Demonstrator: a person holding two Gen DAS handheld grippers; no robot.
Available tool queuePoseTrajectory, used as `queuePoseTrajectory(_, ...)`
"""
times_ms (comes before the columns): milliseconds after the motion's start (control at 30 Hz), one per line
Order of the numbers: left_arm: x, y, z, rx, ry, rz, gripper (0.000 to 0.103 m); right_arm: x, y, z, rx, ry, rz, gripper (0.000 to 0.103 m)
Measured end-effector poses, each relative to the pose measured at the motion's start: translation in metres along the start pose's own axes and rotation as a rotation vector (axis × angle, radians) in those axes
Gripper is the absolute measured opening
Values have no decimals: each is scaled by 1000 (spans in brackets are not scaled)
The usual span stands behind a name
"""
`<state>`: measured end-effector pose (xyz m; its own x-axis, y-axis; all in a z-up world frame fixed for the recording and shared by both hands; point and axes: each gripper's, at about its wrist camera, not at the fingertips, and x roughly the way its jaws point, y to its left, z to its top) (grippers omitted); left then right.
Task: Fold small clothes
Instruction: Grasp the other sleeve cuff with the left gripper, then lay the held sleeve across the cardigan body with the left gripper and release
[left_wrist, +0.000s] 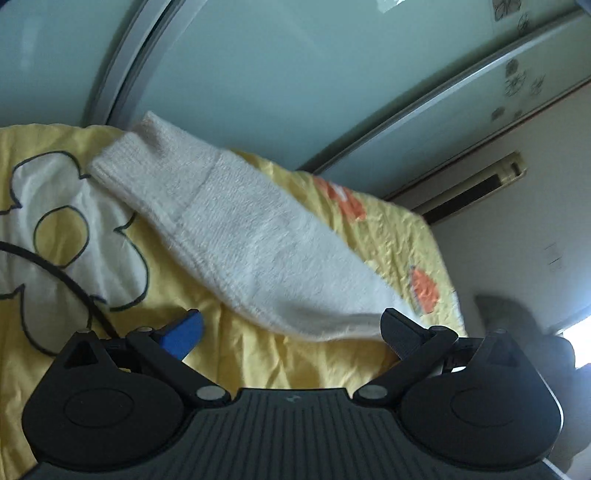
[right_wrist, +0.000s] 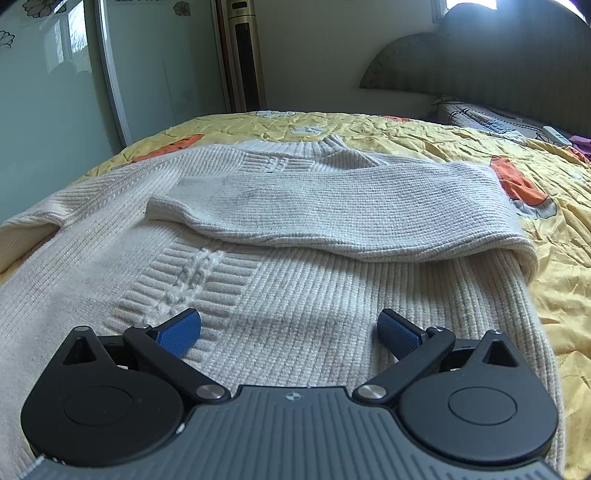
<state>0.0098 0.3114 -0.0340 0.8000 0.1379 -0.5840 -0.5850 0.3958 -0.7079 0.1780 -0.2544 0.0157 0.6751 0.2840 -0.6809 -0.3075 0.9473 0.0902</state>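
A cream knitted sweater (right_wrist: 280, 295) lies flat on the yellow bedspread (right_wrist: 461, 140), collar at the far end. Its right sleeve (right_wrist: 332, 214) is folded across the chest, cuff pointing left. My right gripper (right_wrist: 289, 328) hovers open just above the sweater's lower body, nothing between its blue pads. In the tilted left wrist view the other sleeve (left_wrist: 240, 236) stretches out over the bedspread, its ribbed cuff at the far upper left. My left gripper (left_wrist: 291, 328) stands open at the near end of that sleeve, whose edge lies by the right finger (left_wrist: 400, 332).
A black cable (left_wrist: 62, 277) runs across the flower print on the bedspread (left_wrist: 288, 365). Frosted sliding wardrobe doors (right_wrist: 48, 92) stand to the left, a tower air conditioner (right_wrist: 243, 55) behind the bed, a padded headboard (right_wrist: 498, 55) and pillows (right_wrist: 487, 118) at the right.
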Motion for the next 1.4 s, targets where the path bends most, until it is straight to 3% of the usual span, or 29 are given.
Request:
queuePoseTrajectory(133,15,14,7,-108,10,-93,103,1,2,0,-5,1,-5,103)
queuePoseTrajectory(333,26,19,24,-177,-117,-172,103,1,2,0,-8,2,-6,103)
queuePoseTrajectory(433,33,24,33,-235,-131,-178,102,1,2,-1,-12,2,-8,103)
queuePoseTrajectory(567,38,22,43,-209,-145,-162,98,1,2,-1,-17,3,-10,103)
queuePoseTrajectory(600,40,20,45,-197,-142,-138,88,1,2,-1,-18,3,-11,103)
queuePoseTrajectory(667,46,15,47,-166,-130,-80,59,2,3,-1,-22,4,-11,103)
queuePoseTrajectory(700,47,16,46,-147,-116,-65,36,1,2,-1,-22,4,-11,103)
queuePoseTrajectory(733,50,16,46,-136,-101,-50,24,2,2,-1,-23,4,-10,103)
queuePoseTrajectory(800,53,16,41,-111,-97,-20,10,2,2,-1,-23,4,-10,103)
queuePoseTrajectory(1000,40,-42,23,222,-234,83,7,2,3,-1,-21,4,-8,103)
queuePoseTrajectory(1133,39,-104,5,472,-296,72,7,1,2,-1,-12,0,0,103)
queuePoseTrajectory(1300,48,-180,-33,703,-270,-10,7,0,-4,-1,14,-8,25,103)
queuePoseTrajectory(1400,54,-211,-71,804,-198,-76,7,-2,-10,-1,45,-19,51,103)
